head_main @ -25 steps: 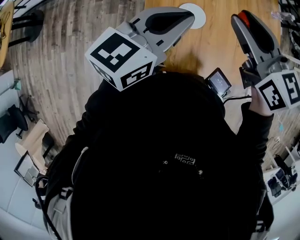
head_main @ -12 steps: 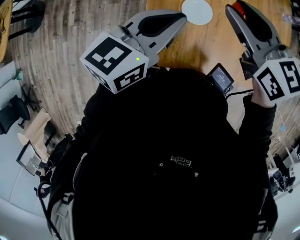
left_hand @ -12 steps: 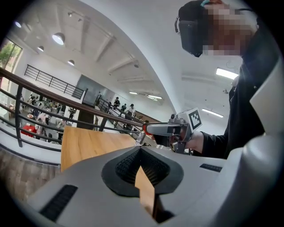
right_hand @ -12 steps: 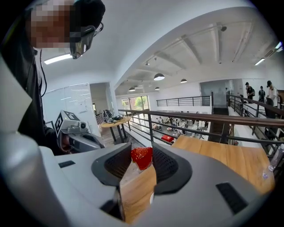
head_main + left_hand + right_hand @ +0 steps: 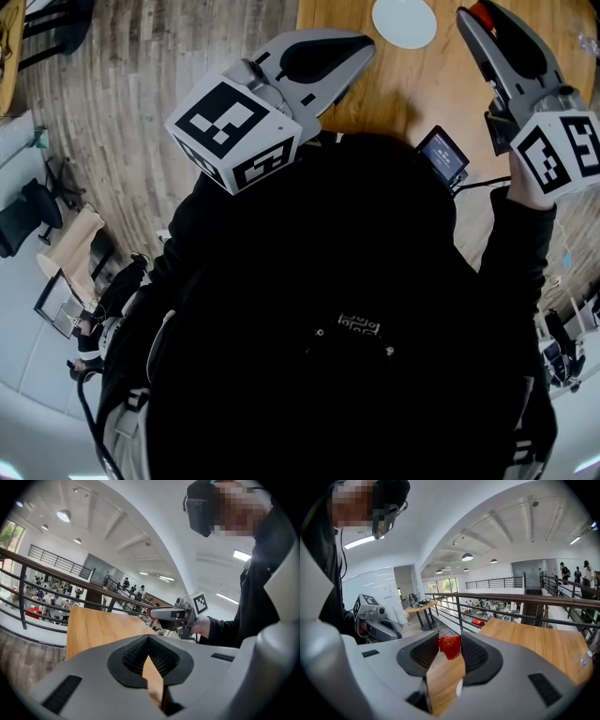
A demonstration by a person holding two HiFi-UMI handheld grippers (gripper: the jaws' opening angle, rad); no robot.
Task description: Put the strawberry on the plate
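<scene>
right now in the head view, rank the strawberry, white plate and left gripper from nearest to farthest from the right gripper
1. strawberry: between the right gripper's jaws.
2. white plate: just left of it, on the wooden table.
3. left gripper: farther left, past the plate.

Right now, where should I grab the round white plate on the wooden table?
The round white plate lies flat, so only its thin rim offers purchase: probably take the near edge, coming in low from your side, with the shut, empty left hand-held gripper.

Plate [image 5: 404, 22] lies on the table [image 5: 412, 89] between left gripper [image 5: 366, 45] and right gripper [image 5: 473, 21], strawberry [image 5: 450, 646] in the latter
</scene>
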